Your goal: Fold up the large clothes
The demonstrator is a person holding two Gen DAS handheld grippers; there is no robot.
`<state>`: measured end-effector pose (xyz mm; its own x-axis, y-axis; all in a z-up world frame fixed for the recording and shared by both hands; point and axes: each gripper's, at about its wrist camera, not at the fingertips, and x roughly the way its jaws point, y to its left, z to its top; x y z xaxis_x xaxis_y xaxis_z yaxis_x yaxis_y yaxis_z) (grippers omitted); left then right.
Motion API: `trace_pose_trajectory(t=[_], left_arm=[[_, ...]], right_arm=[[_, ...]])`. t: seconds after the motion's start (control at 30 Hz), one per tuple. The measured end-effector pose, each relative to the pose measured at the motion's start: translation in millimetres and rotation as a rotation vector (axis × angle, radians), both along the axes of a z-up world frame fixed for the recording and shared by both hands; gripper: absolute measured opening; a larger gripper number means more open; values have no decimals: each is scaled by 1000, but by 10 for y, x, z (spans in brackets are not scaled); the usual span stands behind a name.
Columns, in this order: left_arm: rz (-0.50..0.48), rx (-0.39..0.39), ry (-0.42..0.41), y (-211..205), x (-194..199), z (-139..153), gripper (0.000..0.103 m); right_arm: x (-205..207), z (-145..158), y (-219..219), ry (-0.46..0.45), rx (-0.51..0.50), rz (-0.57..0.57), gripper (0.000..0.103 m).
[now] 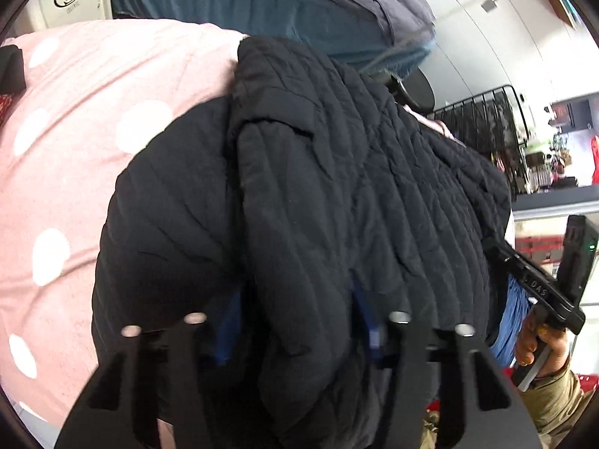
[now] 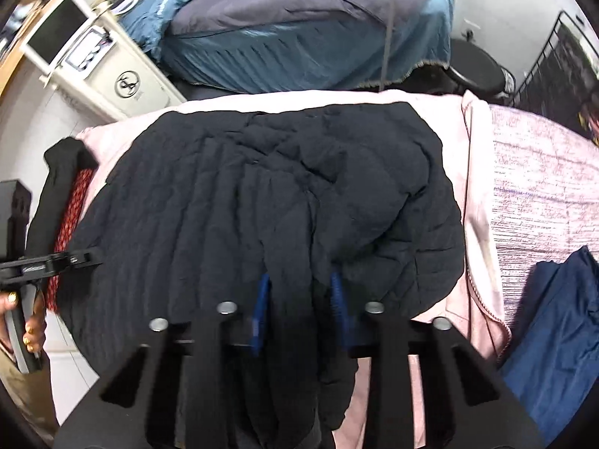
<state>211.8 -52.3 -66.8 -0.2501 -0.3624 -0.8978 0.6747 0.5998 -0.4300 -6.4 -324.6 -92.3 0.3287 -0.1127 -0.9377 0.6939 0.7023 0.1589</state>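
A black quilted jacket (image 1: 337, 187) lies bunched on a pink spotted blanket (image 1: 56, 149). In the left wrist view my left gripper (image 1: 299, 318) has its blue pads (image 1: 368, 321) pressed on a thick fold at the jacket's near edge. In the right wrist view the jacket (image 2: 262, 187) spreads across the pink blanket (image 2: 475, 224), and my right gripper (image 2: 299, 299) is shut on another fold at its near edge, with a blue pad (image 2: 262, 307) on each side. Each view shows the other gripper at its side, held by a hand (image 1: 539, 340).
Beyond the blanket are a bed with blue covers (image 2: 299, 48), a white cabinet (image 2: 123, 82) at the left and a black stool (image 2: 475, 63). A black wire rack (image 1: 483, 119) stands at the right. A navy cloth (image 2: 554, 318) and a red-and-black garment (image 2: 71, 209) lie beside the jacket.
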Motion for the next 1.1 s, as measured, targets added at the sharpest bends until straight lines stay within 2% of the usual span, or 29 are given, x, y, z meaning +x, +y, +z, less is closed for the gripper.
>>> trace_pose_trajectory(t=[0.07,0.2,0.3,0.4,0.5,0.6,0.63,0.67,0.7,0.73,0.77,0.83,0.9,0.97,1.0,1.03,1.1], left_arm=[[-23,7,-13,37,-144,31,37],[-116,7,-36,164,-546,133,29],[-241,25,-39,326,-997,118,26],[-375,86,11,502,-1480,-114,24],[-458,184,91,756,-1900,-536,24],[-435,243,148,950,-1998,-845,26],[-416,251,159,981,-1982,-884,30],[-382,245,180,1015,-1937,-888,35],[-357,231,194,1028,-1903,-863,39],[-318,191,211,1031,-1813,-763,52],[-299,171,204,1036,-1759,-690,65],[-241,102,142,1055,-1562,-383,72],[-200,12,87,1021,-1359,-74,73],[-159,-56,38,990,-1209,146,88],[-134,-98,13,908,-1101,233,89],[-127,-106,3,834,-1057,243,89],[-136,-67,-38,556,-1000,244,89]], right_arm=[[-91,35,123,12,-16,38,24],[-433,45,439,59,-32,87,20],[-842,-54,710,120,5,88,19],[-1319,-368,1067,227,109,76,18],[-1783,-834,1489,373,229,70,18],[-2122,-1129,1735,425,348,4,21],[-2191,-1172,1771,440,370,-22,29],[-2206,-1146,1773,460,344,-32,37],[-2206,-1067,1754,464,295,-36,58],[-2190,-926,1717,443,230,-40,76],[-2164,-766,1669,407,175,-44,79],[-2101,-476,1535,349,108,-46,80],[-2035,-224,1365,314,44,-57,80],[-1948,20,1182,255,-17,-74,81],[-1891,124,1095,220,-39,-82,83],[-1795,243,973,169,-59,-91,85],[-1606,346,802,96,-59,-93,87]])
